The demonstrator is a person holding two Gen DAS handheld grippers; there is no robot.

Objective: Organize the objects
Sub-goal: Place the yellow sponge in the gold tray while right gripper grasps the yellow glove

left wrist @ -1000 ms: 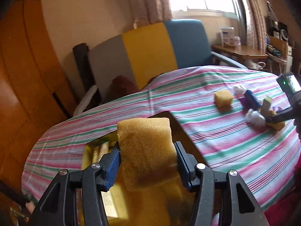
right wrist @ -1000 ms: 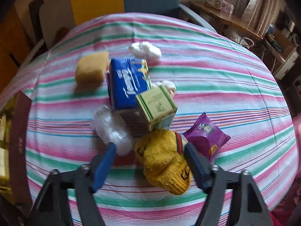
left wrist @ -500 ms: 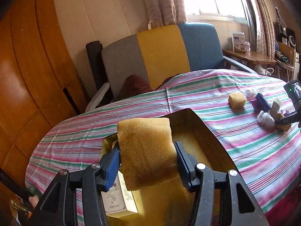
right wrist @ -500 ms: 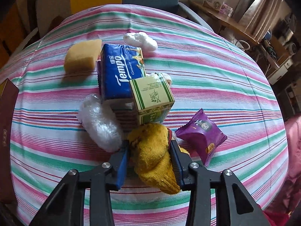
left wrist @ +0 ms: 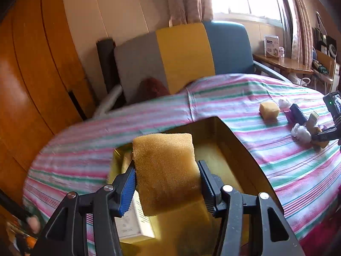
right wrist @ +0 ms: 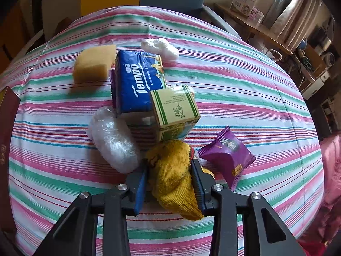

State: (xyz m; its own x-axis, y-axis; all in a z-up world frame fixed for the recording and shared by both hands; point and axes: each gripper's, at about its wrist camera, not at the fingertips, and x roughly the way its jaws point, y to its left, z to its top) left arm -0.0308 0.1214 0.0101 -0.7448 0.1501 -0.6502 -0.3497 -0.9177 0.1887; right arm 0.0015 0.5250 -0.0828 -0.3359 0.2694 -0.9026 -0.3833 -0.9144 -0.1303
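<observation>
My left gripper (left wrist: 167,183) is shut on a yellow sponge (left wrist: 164,170) and holds it above an open golden box (left wrist: 240,160) on the striped table. A white carton (left wrist: 132,224) lies in the box at the left. My right gripper (right wrist: 170,183) is shut on a yellow knitted sock (right wrist: 172,175) lying on the tablecloth. Beyond it sit a green-striped carton (right wrist: 174,111), a blue Tempo tissue pack (right wrist: 138,81), a plastic-wrapped white bundle (right wrist: 115,140), a purple snack packet (right wrist: 228,155), a second sponge (right wrist: 93,64) and a white wad (right wrist: 159,48).
The round table has a striped cloth (right wrist: 245,81). The box's dark red wall (right wrist: 6,128) shows at the left of the right wrist view. A grey, yellow and blue chair (left wrist: 181,57) stands behind the table. A wooden side table (left wrist: 281,64) with clutter is at the right.
My right gripper closed on the yellow sock. My left gripper, holding the sponge, pulled back so more of the golden box shows, then shifted slightly.
</observation>
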